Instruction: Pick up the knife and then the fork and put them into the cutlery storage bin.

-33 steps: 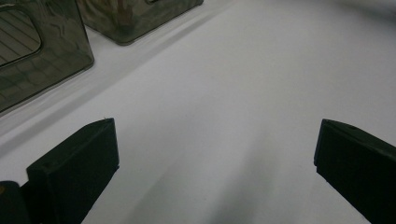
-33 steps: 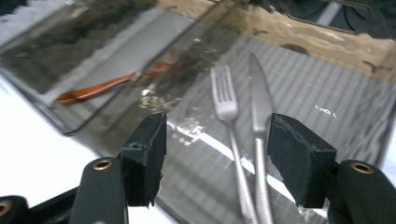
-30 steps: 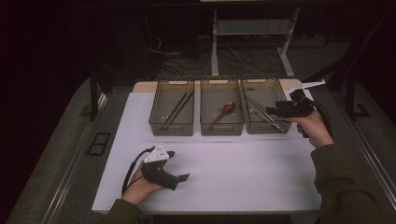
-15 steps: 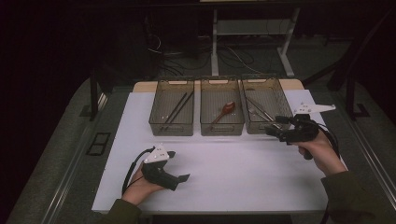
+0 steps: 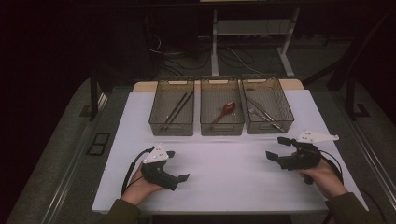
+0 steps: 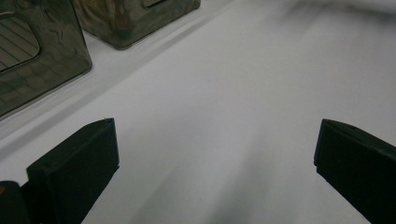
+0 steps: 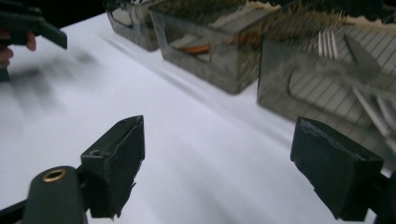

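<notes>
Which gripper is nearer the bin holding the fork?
Right. The right gripper sits just in front of the fork bin, jaws open and empty. The left gripper rests far across the white table.

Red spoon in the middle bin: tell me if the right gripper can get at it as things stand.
Probably yes. The red spoon lies alone in the open-topped middle bin, and the right gripper is open, empty, and has bare table between it and the bin. It would need to reach in from above.

Three bins in a row at tabletop (image 5: pixel 219 172) back: chopsticks (image 5: pixel 176 109) left, spoon (image 5: pixel 225 111) middle, cutlery (image 5: pixel 261 112) right.
</notes>
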A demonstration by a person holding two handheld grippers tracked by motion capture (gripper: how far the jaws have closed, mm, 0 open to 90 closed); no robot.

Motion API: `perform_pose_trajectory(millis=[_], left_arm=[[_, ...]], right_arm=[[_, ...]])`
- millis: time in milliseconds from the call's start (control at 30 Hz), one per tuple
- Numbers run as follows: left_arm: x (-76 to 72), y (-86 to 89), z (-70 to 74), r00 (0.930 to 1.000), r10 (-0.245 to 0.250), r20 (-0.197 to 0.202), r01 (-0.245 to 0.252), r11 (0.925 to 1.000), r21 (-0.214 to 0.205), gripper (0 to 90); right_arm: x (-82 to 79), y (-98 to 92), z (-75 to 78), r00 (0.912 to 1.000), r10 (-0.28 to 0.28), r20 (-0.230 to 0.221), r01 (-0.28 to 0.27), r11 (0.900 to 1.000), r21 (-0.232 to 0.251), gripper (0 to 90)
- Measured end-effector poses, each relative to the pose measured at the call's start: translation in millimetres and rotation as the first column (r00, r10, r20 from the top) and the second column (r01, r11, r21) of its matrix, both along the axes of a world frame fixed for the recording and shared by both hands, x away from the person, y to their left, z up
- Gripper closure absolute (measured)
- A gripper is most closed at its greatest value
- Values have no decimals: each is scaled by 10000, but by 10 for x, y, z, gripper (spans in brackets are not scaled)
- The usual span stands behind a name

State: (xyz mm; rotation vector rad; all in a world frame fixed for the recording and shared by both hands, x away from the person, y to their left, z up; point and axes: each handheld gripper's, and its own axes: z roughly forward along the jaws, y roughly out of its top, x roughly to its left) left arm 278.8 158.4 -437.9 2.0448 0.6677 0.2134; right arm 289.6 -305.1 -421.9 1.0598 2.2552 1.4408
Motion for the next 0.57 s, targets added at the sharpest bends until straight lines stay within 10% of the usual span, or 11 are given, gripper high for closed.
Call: perform_pose_trajectory(millis=[567], left_arm=[[-24,-9,8,10000,-58,65,58,10000,23,0]], right_arm=[[-277,41,-191,9996,256,86,-254,9995,-201,135]])
